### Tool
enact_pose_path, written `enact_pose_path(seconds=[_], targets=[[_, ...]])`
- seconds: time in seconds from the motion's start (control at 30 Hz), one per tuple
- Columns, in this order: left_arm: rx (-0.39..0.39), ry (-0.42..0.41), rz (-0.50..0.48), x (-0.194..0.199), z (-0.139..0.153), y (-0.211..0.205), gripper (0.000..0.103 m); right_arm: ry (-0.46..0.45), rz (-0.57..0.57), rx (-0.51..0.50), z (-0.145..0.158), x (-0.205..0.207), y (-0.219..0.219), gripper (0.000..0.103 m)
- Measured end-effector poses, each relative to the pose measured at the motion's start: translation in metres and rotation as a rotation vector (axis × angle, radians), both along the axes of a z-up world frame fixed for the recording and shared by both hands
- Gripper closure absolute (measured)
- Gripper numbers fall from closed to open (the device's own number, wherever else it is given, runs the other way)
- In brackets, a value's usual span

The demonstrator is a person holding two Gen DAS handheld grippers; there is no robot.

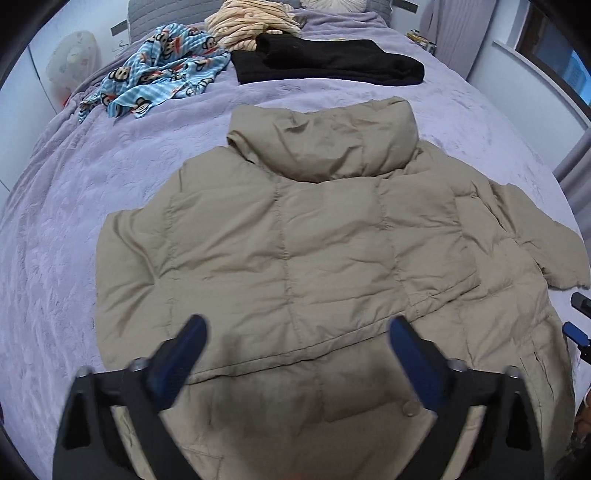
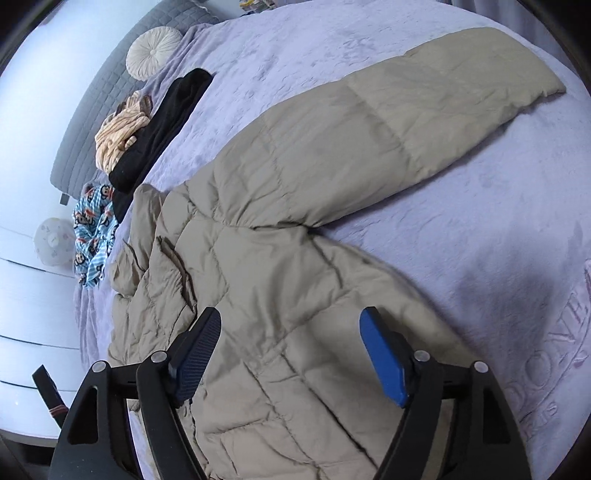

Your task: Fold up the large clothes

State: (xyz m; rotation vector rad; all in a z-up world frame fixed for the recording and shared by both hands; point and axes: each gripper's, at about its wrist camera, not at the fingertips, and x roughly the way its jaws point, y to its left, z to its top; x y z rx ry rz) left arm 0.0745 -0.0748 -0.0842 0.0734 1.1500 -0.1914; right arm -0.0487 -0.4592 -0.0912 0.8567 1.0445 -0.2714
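On a bed covered with a lilac blanket (image 1: 55, 221), a beige puffer jacket (image 1: 295, 240) lies spread flat, collar toward the headboard, one sleeve (image 2: 424, 110) stretched out across the blanket in the right wrist view. The left gripper (image 1: 297, 326) hangs over the jacket's lower hem, its blue-padded jaws spread wide with nothing between them. The right gripper (image 2: 291, 325) hangs over the quilted body near that sleeve, jaws likewise apart and gripping nothing. Farther up the bed lie a folded black garment (image 1: 328, 61), a blue monkey-print cloth (image 1: 162, 70) and a cream striped bundle (image 1: 251, 22).
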Motion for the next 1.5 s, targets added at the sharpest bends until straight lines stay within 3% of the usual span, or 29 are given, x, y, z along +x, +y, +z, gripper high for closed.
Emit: enact_pose_path(seconds=[0.27, 0.37, 0.4, 0.43, 0.73, 1.07, 1.1, 1.13, 1.17, 1.2, 1.23, 1.37, 1.5], targets=[[-0.027, 0.042, -0.064, 0.001, -0.004, -0.046, 0.000, -0.013, -0.168, 0.011, -0.008, -0.023, -0.068, 0.021], [-0.023, 0.057, -0.057, 0.004, -0.007, -0.059, 0.000, -0.059, -0.252, 0.054, -0.015, -0.034, -0.096, 0.014], [-0.018, 0.058, -0.060, 0.005, -0.008, -0.064, 0.000, -0.079, -0.278, 0.068, -0.017, -0.036, -0.103, 0.002], [-0.016, 0.060, -0.065, 0.006, -0.009, -0.068, 0.000, -0.099, -0.311, 0.073, -0.018, -0.039, -0.111, 0.000], [-0.058, 0.114, -0.115, 0.006, -0.015, -0.105, 0.000, -0.207, -0.461, 0.227, -0.039, -0.048, -0.184, 0.000], [-0.088, 0.066, -0.126, 0.009, 0.000, -0.131, 0.000, -0.312, -0.633, 0.405, -0.071, -0.028, -0.242, 0.002], [-0.090, 0.063, -0.121, 0.010, 0.001, -0.131, 0.000, -0.324, -0.640, 0.425, -0.072, -0.024, -0.243, 0.010], [-0.092, 0.059, -0.115, 0.011, 0.002, -0.129, 0.000, -0.325, -0.641, 0.443, -0.074, -0.021, -0.244, 0.039], [-0.092, 0.052, -0.109, 0.012, 0.003, -0.128, 0.000, -0.309, -0.638, 0.462, -0.077, -0.017, -0.244, 0.059], [-0.089, 0.046, -0.103, 0.012, 0.004, -0.126, 0.000, -0.306, -0.629, 0.479, -0.079, -0.013, -0.245, 0.085], [-0.087, 0.038, -0.097, 0.013, 0.006, -0.123, 0.000, -0.316, -0.619, 0.480, -0.078, -0.009, -0.245, 0.093], [-0.067, -0.006, -0.073, 0.015, 0.014, -0.105, 0.000, -0.343, -0.515, 0.396, -0.049, 0.016, -0.231, 0.094], [-0.065, -0.030, -0.042, 0.019, 0.018, -0.082, 0.000, -0.376, -0.309, 0.282, -0.002, 0.056, -0.200, 0.094]])
